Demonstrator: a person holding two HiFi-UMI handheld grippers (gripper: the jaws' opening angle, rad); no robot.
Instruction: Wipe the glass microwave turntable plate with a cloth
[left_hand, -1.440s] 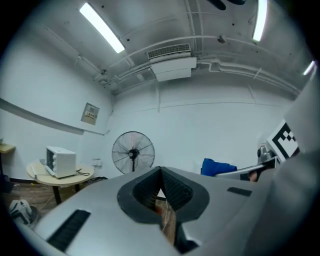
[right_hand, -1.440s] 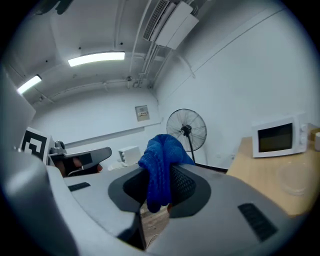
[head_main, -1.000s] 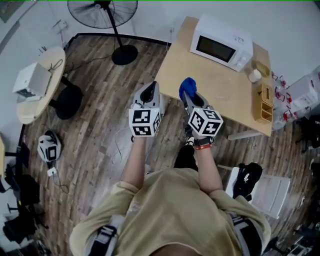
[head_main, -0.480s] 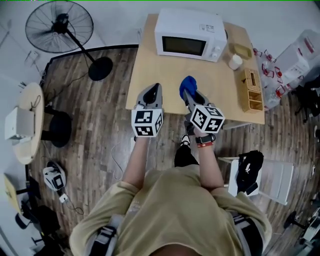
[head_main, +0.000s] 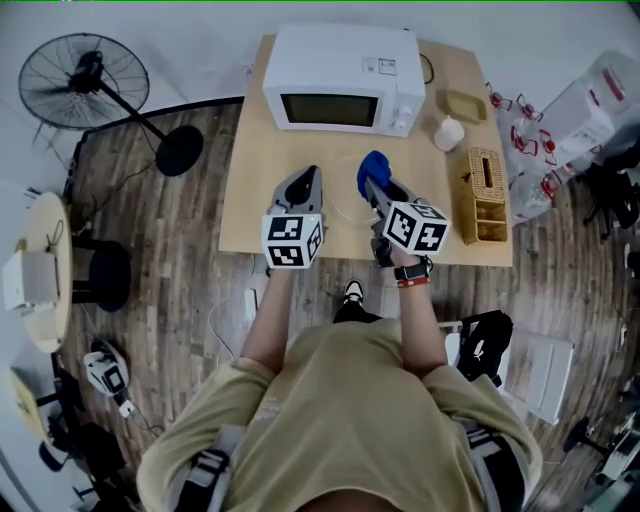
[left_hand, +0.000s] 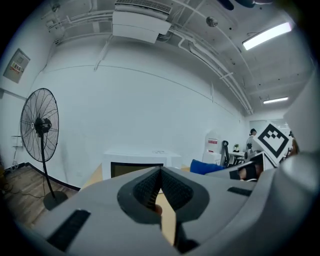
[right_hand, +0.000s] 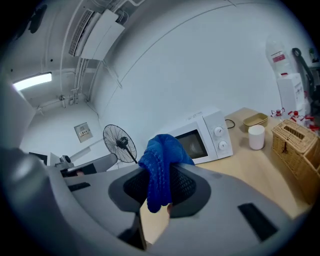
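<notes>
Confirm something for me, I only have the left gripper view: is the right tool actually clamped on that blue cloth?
Observer: Yes. The right gripper view shows the right tool shut on the blue cloth, which bunches up above the jaws.
Operator: Where's the plate?
Observer: The head view shows a faint clear glass plate lying on the table, in front of the microwave.
Operator: Anything else on the table?
Observer: A white cup and a wicker box, both to the right of the microwave.
</notes>
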